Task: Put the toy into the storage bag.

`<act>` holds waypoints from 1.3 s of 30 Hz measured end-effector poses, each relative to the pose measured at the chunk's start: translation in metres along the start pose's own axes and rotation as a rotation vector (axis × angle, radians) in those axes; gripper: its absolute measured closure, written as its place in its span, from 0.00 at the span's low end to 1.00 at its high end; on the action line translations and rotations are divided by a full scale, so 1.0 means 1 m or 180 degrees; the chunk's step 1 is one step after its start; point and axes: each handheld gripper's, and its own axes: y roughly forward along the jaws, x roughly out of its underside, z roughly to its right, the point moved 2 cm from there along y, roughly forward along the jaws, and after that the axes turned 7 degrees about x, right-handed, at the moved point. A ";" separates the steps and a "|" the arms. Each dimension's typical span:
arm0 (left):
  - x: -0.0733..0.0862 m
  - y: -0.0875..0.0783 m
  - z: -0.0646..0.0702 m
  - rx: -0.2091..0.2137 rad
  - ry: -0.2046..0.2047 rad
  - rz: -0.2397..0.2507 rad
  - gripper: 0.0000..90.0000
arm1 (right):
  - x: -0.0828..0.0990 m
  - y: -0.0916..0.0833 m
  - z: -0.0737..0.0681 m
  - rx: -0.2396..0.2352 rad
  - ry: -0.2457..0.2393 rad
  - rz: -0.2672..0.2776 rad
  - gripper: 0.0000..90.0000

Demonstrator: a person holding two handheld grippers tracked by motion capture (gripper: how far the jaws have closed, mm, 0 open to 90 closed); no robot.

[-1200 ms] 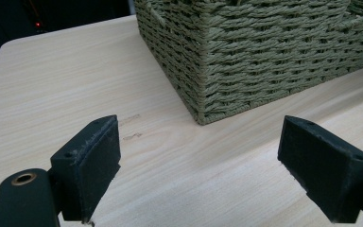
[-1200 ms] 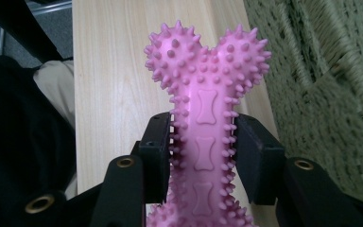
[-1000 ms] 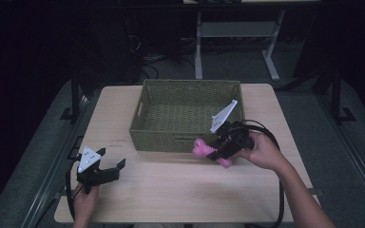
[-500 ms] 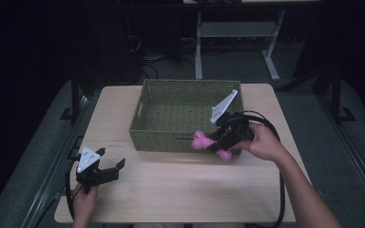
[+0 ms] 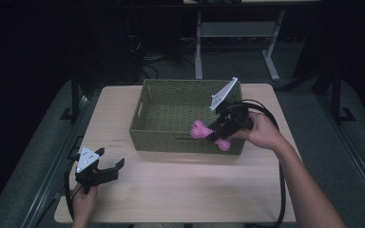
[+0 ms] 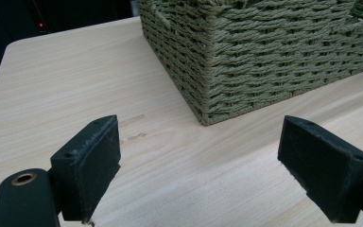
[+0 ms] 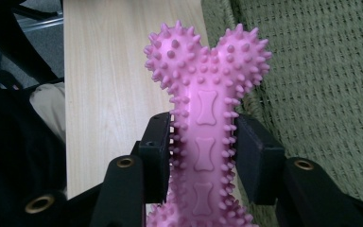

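Evidently bound for the basket (image 5: 171,114), the pink bone toy (image 7: 207,123) is clamped mid-shaft by the right gripper (image 5: 217,132) fingers above the near wall. Left gripper (image 5: 105,167) fingers gape empty over the desk (image 5: 185,190), probably waiting.

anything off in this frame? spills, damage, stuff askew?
Nothing stands out. The basket sits square on the table, no spills or damage. The right claw grips the pink bone toy by its shaft over the basket's near wall. The left claw is open.
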 end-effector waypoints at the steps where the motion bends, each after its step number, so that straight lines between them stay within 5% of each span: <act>1: 0.000 0.000 0.000 -0.0001 0.0000 0.0000 0.15 | -0.001 0.000 0.001 0.0021 -0.0014 -0.0011 0.65; 39: 0.000 -0.001 -0.002 -0.0014 -0.0011 0.0007 0.15 | -0.006 0.009 0.056 0.0058 0.0275 -0.0127 0.65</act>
